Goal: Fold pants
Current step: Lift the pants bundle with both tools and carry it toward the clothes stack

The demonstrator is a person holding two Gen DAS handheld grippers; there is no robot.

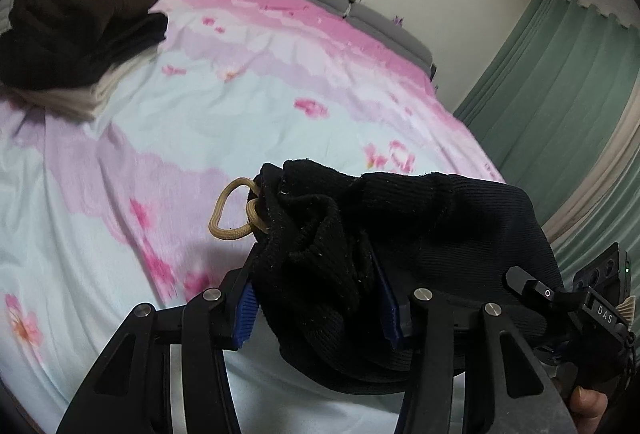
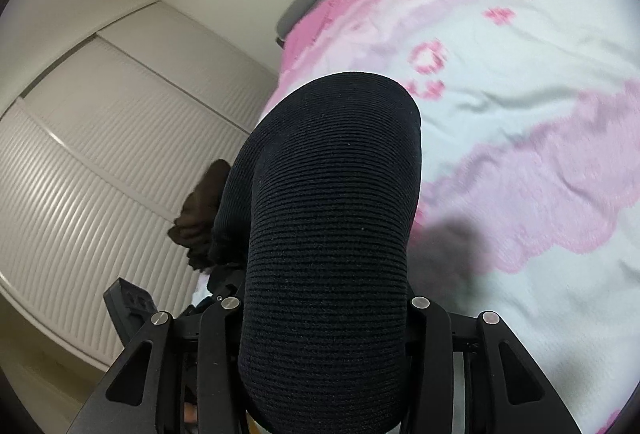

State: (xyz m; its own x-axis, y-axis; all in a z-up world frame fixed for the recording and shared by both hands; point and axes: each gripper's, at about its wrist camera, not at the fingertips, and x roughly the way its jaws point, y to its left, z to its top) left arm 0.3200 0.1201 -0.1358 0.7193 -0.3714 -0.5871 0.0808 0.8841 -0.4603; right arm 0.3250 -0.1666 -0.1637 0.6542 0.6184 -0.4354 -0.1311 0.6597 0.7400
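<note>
Both grippers hold black ribbed pants up over a pink floral bed.

Left gripper (image 1: 316,304): blue pads pressed in on the bunched waistband of the pants (image 1: 400,234), tan drawstring (image 1: 234,212) looping out at the left. Right gripper (image 2: 326,314): fingers hidden by a thick roll of the same pants (image 2: 332,214) filling the jaws, apparently clamped on it. The pants block most of the right wrist view. Bedspread (image 1: 200,122) below. Farther back, a stack of folded clothes (image 1: 76,34), dark on beige, at the bed's left edge. Green curtain (image 1: 560,82) right, slatted closet doors (image 2: 100,154) behind.
</note>
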